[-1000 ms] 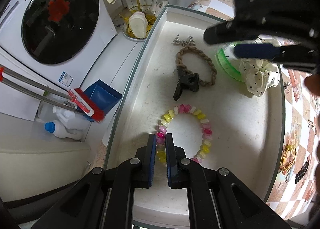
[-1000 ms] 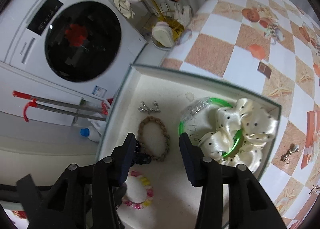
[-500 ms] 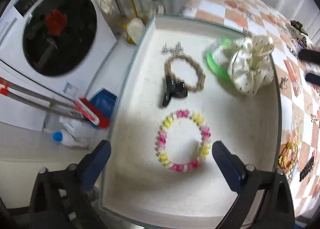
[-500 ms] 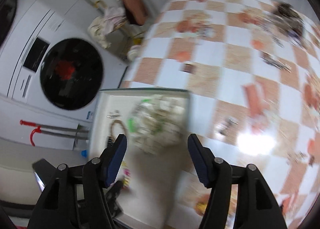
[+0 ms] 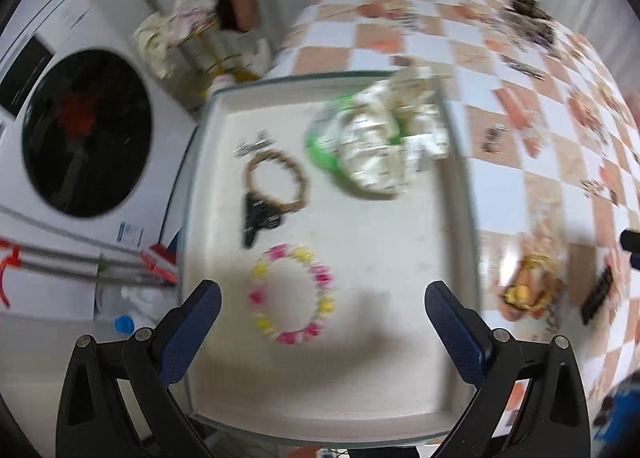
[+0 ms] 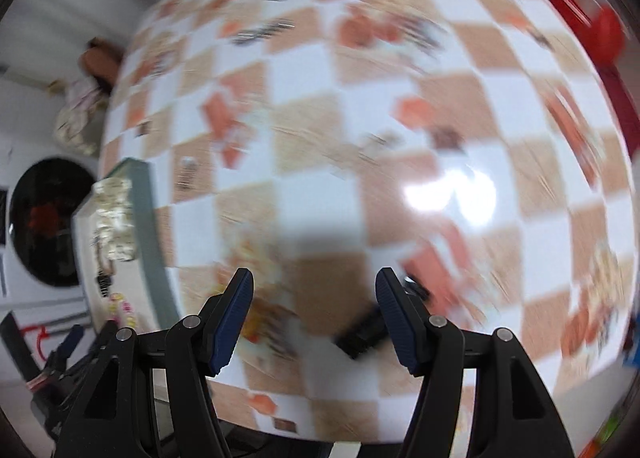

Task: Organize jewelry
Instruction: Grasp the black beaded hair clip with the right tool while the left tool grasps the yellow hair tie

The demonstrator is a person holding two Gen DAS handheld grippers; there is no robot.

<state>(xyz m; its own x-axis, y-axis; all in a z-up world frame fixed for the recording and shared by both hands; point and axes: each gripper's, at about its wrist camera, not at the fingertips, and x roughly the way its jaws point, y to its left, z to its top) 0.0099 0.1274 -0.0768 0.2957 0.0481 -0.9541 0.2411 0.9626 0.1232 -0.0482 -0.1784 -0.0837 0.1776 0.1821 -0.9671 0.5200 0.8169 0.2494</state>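
Left gripper (image 5: 320, 322) spread wide and empty above the near edge of the shallow white rectangular tray (image 5: 460, 178). Right gripper (image 6: 314, 310) likewise parted, holding nothing, over the checkered orange-and-white tablecloth (image 6: 360, 138) beside a blurred black clip (image 6: 362, 332). Already in the tray: pink-and-yellow beaded bracelet (image 5: 292, 294) near the front, braided brown band (image 5: 276, 180), cream dotted scrunchie (image 5: 384, 150) at the far right corner. Probably partway: gold piece (image 5: 526, 290) and small dark items left outside the tray's right edge.

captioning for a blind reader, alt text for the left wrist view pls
The open left gripper hovers over a white tray holding a pink and yellow bead bracelet, a braided brown band, a black clip and a cream scrunchie. The image is motion-blurred.
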